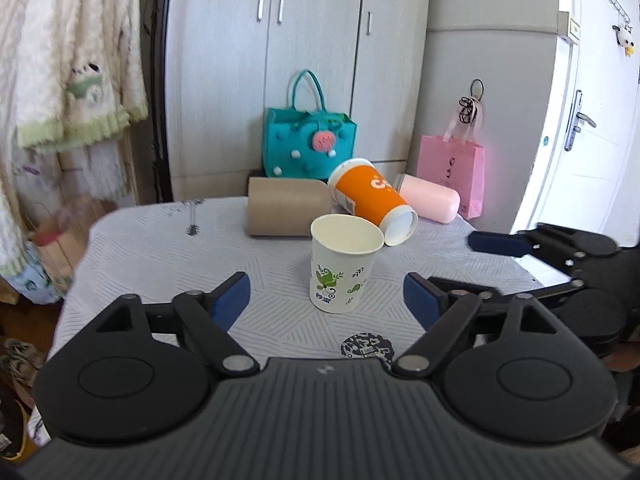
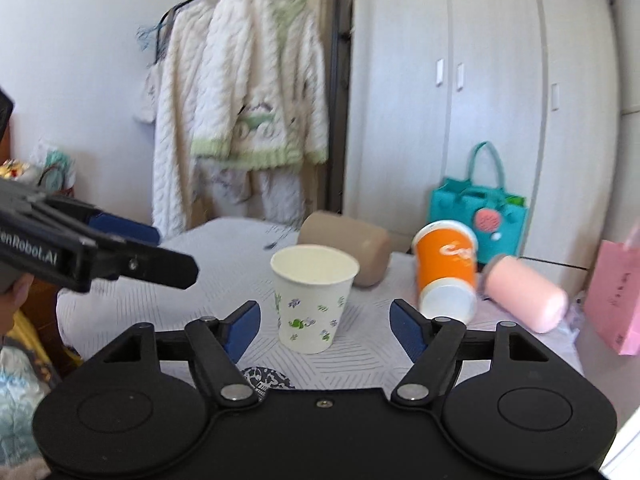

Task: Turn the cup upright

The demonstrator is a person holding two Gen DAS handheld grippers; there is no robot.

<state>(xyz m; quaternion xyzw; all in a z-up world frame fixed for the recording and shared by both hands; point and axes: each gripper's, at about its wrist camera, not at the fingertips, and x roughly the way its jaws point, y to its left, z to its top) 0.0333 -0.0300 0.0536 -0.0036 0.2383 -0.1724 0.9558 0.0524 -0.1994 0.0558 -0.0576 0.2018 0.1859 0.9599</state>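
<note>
The white paper cup [image 1: 343, 266] with green leaf print stands mouth-up on the cloth-covered desk [image 1: 160, 248], apparently already righted. Both the left tool [image 1: 327, 298] and right tool [image 2: 325, 326] sit spread and empty, flanking it. Behind, a glossy orange paper cup [image 1: 372, 200] lies tipped.

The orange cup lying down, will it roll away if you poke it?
Probably, but in a curve: the orange cup lies on its side and tapers. It looks like light paper, so a small push should move it. The white cup beside it might stop it.
</note>
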